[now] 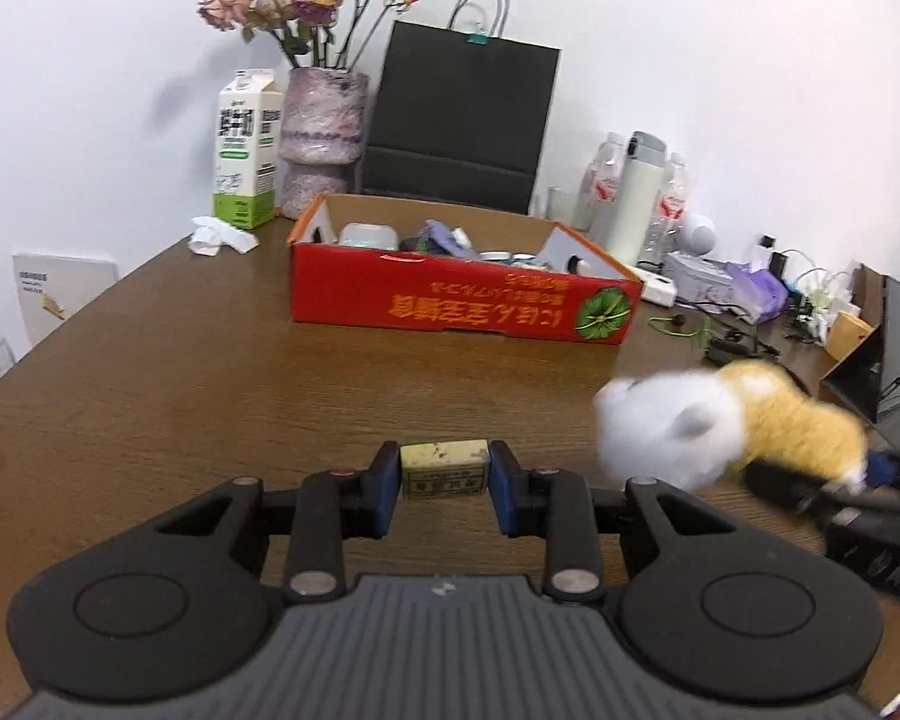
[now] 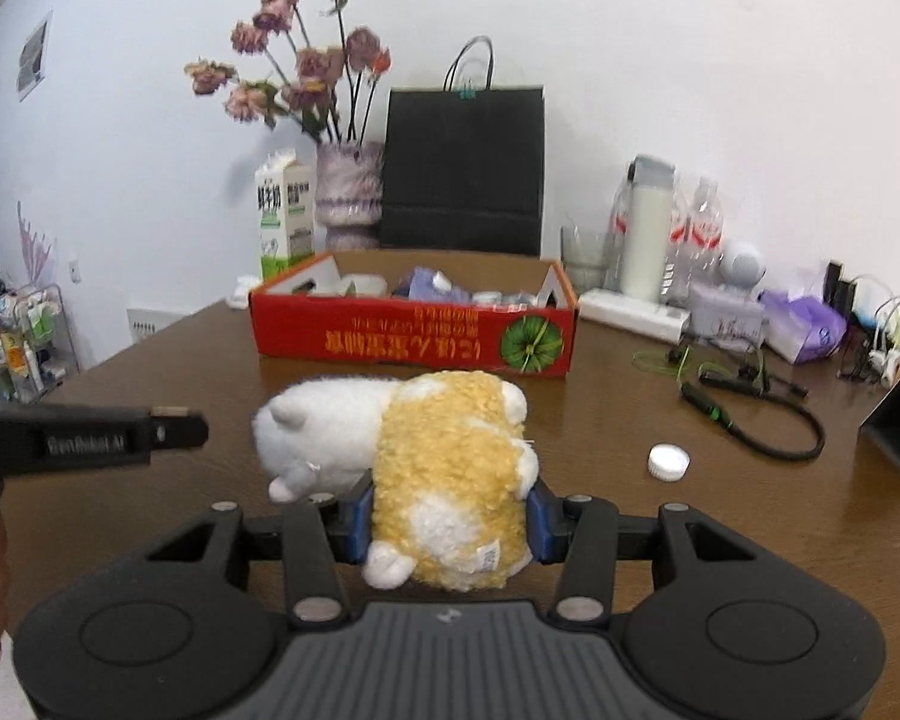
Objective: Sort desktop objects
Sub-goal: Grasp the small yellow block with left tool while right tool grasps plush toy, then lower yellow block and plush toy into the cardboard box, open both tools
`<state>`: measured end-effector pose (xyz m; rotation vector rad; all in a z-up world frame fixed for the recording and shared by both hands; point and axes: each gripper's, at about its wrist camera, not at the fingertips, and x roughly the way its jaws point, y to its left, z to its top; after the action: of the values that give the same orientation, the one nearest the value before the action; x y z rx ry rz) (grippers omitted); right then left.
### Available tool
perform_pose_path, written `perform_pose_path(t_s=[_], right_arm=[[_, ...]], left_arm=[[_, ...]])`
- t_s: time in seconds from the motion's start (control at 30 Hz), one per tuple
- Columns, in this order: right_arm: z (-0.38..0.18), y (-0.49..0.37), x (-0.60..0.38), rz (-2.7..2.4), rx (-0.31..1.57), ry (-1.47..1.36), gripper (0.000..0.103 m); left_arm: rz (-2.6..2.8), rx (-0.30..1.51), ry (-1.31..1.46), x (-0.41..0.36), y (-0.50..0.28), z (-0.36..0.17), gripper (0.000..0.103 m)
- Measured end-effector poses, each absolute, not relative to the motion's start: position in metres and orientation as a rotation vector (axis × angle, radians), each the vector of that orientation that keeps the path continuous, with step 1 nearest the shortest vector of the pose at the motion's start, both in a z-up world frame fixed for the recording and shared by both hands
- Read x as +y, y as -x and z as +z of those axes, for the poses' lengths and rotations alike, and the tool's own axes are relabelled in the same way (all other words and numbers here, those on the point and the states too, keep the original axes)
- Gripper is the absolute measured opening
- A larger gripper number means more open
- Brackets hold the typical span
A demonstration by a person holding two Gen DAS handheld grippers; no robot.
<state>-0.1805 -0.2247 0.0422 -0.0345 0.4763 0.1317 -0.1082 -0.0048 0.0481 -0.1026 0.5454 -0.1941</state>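
The left gripper is pointing level across the brown wooden table, its blue-padded jaws clamping a small pale yellow rectangular block from both sides; there is dark print on the block's near face, too small to read. Over on the right, the right gripper is reaching forward the same way, its jaws squeezing the yellow body of a fluffy white-and-yellow plush toy animal, with the white head sticking out to the left. In the right wrist view, the left gripper is showing side-on at the left edge, its arm lettered in pale print that looks like "GenRobot.AI". Ahead of both is sitting the open red cardboard box, already holding assorted items, its yellow lettering printed upside down beside a green round emblem. A white-and-green milk carton with Chinese characters is standing behind it, near the wall.
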Motion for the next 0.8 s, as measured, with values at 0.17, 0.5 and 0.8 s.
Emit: perform_pose_path(t_s=[0.17,0.5,0.8], right_arm=[[0.059,0.166,-0.236,0.104,0.442,-0.005,0.045],[0.115,0.0,-0.244,0.093,0.377,0.046,0.046],[0.1,-0.213,-0.241,0.022,0.613,0.044,0.046]], left_arm=[[-0.173,0.519,0.135,0.007,0.094,0.056,0.031],[-0.297,0.488,0.145,-0.002,-0.083,0.138,0.031],[-0.221,0.697,0.032,-0.028,-0.295,0.118,0.031]])
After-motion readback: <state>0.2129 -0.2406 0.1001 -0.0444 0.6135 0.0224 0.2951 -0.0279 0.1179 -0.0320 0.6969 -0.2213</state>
